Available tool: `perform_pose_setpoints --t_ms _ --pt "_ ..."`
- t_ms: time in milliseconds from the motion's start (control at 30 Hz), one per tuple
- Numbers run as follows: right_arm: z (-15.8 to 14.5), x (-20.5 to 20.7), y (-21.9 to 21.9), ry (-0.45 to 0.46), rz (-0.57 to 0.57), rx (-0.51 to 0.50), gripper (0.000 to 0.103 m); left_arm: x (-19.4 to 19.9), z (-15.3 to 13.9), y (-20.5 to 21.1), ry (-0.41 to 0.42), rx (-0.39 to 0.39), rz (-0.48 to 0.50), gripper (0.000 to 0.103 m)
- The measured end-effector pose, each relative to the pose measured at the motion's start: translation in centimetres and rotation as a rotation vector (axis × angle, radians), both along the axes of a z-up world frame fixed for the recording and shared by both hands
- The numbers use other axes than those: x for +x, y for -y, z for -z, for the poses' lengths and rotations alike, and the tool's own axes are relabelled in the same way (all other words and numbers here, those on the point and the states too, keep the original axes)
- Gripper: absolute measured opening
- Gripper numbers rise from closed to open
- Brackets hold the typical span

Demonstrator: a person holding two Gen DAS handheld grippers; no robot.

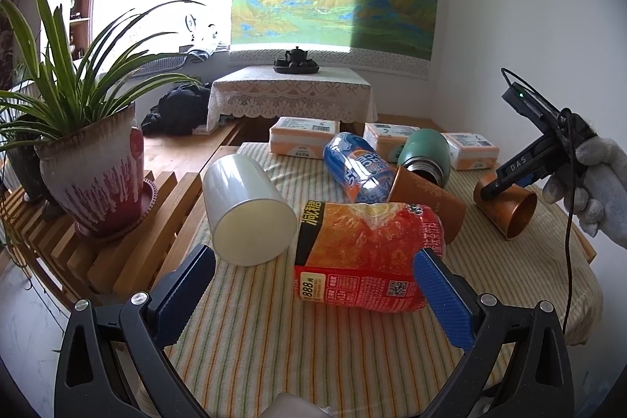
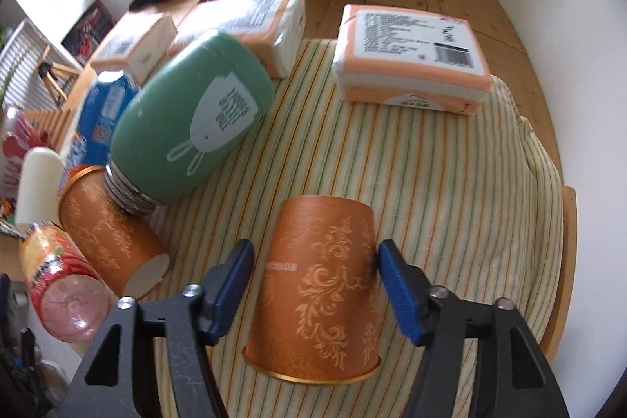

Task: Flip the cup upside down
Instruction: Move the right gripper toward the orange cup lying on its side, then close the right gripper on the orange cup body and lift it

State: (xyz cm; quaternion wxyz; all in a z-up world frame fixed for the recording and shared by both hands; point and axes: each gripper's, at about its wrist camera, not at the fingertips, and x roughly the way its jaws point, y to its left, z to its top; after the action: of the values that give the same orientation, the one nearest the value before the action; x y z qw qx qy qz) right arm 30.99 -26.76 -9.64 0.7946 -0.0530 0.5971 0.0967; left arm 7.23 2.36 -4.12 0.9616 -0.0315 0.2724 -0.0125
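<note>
Orange cup (image 2: pixel 317 296) (on side) btwn right hand-held gripper (image 2: pixel 313 285) pads.

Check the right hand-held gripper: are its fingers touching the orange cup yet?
Cannot tell. In the right wrist view the right hand-held gripper straddles the orange cup; a gap shows at the left finger, while the right finger looks flush.

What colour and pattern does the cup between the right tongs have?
Orange-brown paper cup with lighter floral scrollwork, clearest in the right wrist view, between the right tongs.
</note>
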Motion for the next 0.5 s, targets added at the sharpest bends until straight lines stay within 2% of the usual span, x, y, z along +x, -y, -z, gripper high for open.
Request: perform_pose_setpoints --t_ms 100,300,500 --pt "-0.1 0.0 -1.0 0.000 -0.024 0.002 0.055 0.2 0.1 -0.5 -0.004 -0.006 -0.009 0.102" --pt "-0.3 -2.0 -3.5 0.020 -0.118 -0.066 0.055 0.1 -0.1 -0.8 -0.006 -0.014 -0.008 0.102" --pt "-0.6 -5.7 -3.3 -0.022 -0.136 -0.006 0.055 -0.1 -0.2 0.1 -0.027 -0.027 0.029 0.102"
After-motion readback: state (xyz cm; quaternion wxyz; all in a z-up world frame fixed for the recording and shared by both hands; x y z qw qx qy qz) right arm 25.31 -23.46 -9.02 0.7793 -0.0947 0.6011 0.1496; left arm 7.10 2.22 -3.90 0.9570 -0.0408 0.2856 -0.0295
